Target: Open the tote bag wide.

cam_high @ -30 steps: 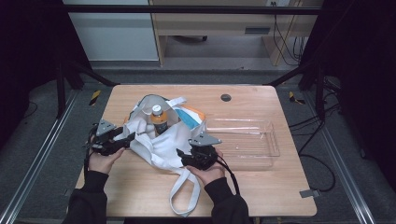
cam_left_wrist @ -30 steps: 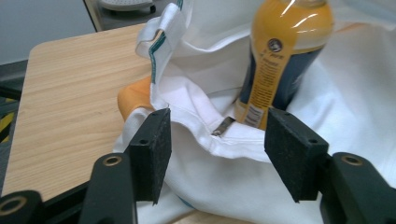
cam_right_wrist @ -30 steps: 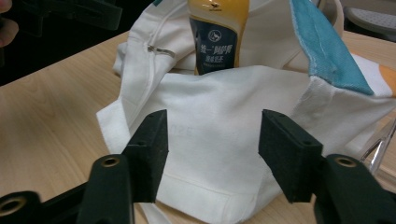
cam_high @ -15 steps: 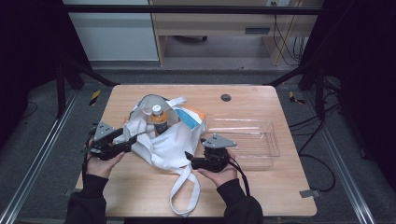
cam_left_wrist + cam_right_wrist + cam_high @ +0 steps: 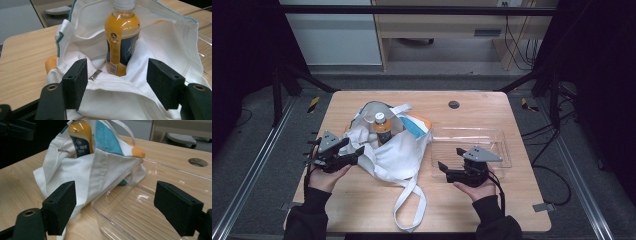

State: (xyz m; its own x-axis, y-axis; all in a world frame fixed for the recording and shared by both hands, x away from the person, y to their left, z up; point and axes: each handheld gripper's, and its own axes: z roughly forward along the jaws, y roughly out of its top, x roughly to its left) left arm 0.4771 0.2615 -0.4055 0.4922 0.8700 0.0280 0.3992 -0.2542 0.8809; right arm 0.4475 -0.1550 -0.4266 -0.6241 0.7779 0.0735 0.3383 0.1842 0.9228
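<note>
A white cloth bag [image 5: 394, 152] with teal trim lies on the table's left middle, its mouth gaping. Upright inside stands an orange juice bottle [image 5: 382, 128] with a white cap, and beside it a teal and orange packet [image 5: 416, 124]. My left gripper [image 5: 357, 151] is at the bag's left edge; its jaws have been opening and now stand open, with the bag's cloth [image 5: 130, 100] and the bottle [image 5: 121, 42] ahead of the pads. My right gripper [image 5: 443, 169] sits at the near left corner of a clear plastic tray [image 5: 497, 150]. Its jaws have just been opening and hold nothing.
The bag's long strap [image 5: 409, 210] loops toward the table's front edge. A round hole [image 5: 454, 104] sits near the far edge. In the right gripper view the tray [image 5: 130, 215] lies straight ahead, with the bag [image 5: 82, 170] behind it at the left.
My right gripper has slid right, off the bag, to the tray's near corner, and its jaws have widened. The left gripper has drawn back slightly from the bag's edge.
</note>
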